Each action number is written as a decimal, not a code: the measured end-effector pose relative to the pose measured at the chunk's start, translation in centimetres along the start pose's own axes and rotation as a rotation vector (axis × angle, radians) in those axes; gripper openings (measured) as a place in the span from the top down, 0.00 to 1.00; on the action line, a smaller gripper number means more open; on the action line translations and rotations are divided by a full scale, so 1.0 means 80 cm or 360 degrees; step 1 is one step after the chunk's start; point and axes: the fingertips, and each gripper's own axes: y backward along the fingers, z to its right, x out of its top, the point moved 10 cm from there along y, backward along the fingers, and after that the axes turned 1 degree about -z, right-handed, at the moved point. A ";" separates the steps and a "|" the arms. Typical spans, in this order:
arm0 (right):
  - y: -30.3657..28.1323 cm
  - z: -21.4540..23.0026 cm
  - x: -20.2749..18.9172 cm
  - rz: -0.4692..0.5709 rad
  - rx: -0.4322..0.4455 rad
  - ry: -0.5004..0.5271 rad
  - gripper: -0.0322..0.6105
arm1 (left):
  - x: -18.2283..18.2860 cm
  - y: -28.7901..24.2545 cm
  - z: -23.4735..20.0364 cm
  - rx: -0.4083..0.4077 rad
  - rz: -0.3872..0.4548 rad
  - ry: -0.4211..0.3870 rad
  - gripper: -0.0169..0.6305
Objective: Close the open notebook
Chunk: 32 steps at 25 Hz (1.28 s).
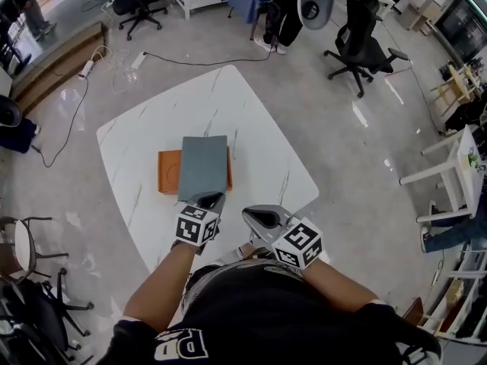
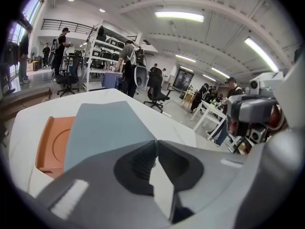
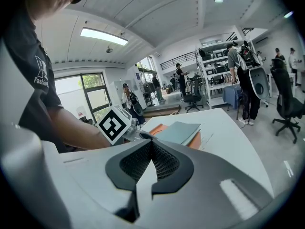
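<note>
a white, grey-veined table (image 1: 251, 120) with rounded corners stands on a glossy grey floor (image 1: 342, 143). black office chairs (image 1: 358, 40) stand beyond its far corner, and a black cable (image 1: 198, 61) runs across the floor to a power strip (image 1: 85, 68). the left gripper view shows metal shelves (image 2: 102, 56), long ceiling lights (image 2: 178, 16) and people standing about.

the notebook (image 1: 204, 166) lies shut near the middle of the table, grey cover up. it rests on a flat orange board (image 1: 167, 172) whose left part sticks out and bears a pressed circle.

the left gripper (image 1: 211, 200) sits just at the notebook's near edge, jaws pressed together with nothing between them. the right gripper (image 1: 259, 217) is beside it, over the table's near edge, its jaws likewise together and empty.

each gripper's cube carries black-and-white square markers. white print on the person's black shirt (image 3: 42, 75) starts with "fash"; the rest is too small to read.
</note>
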 end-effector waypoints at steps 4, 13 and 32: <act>-0.001 0.001 -0.001 -0.0002 -0.0007 -0.0005 0.96 | 0.000 -0.003 -0.001 -0.0012 -0.0019 -0.0012 0.86; 0.001 -0.001 -0.004 0.0009 -0.0013 -0.0009 0.96 | -0.005 -0.012 0.009 -0.0041 -0.0082 -0.0068 0.80; 0.018 -0.043 -0.016 0.0077 0.0012 0.0021 0.96 | -0.004 0.062 0.043 0.0012 0.0132 -0.0022 0.77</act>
